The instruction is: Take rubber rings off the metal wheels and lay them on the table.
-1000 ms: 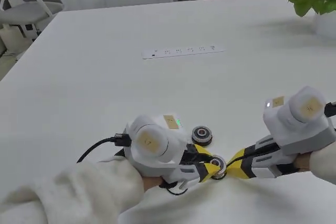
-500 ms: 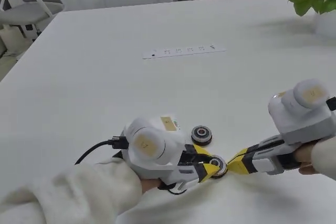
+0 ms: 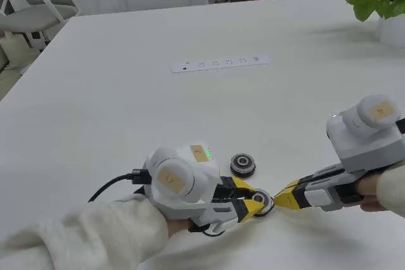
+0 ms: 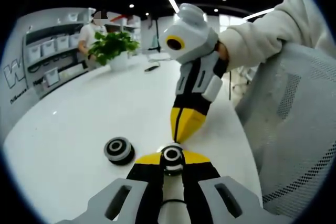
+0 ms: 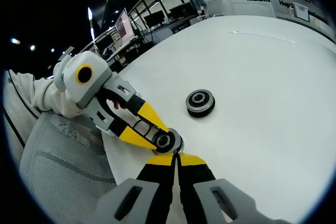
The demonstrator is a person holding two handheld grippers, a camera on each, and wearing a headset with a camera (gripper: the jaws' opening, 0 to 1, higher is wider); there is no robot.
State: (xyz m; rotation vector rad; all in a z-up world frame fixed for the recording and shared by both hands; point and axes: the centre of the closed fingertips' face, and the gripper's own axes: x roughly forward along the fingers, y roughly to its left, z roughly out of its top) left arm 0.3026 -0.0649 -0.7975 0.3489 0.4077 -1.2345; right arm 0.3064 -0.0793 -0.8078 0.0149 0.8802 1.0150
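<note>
Holding a small metal wheel (image 3: 262, 202) at the near edge of the white desk (image 3: 190, 112), the left tongs (image 3: 255, 204) are clamping it by its sides. The right tongs (image 3: 279, 200) are touching its rim with jaws pressed together, though whether they are pinching its black rubber ring (image 5: 177, 144) is too small to tell. The person seems to be starting to peel this ring off, which is calling next for a steady pull away from the wheel, while a second wheel (image 3: 243, 164) is lying on the desk nearby.
</note>
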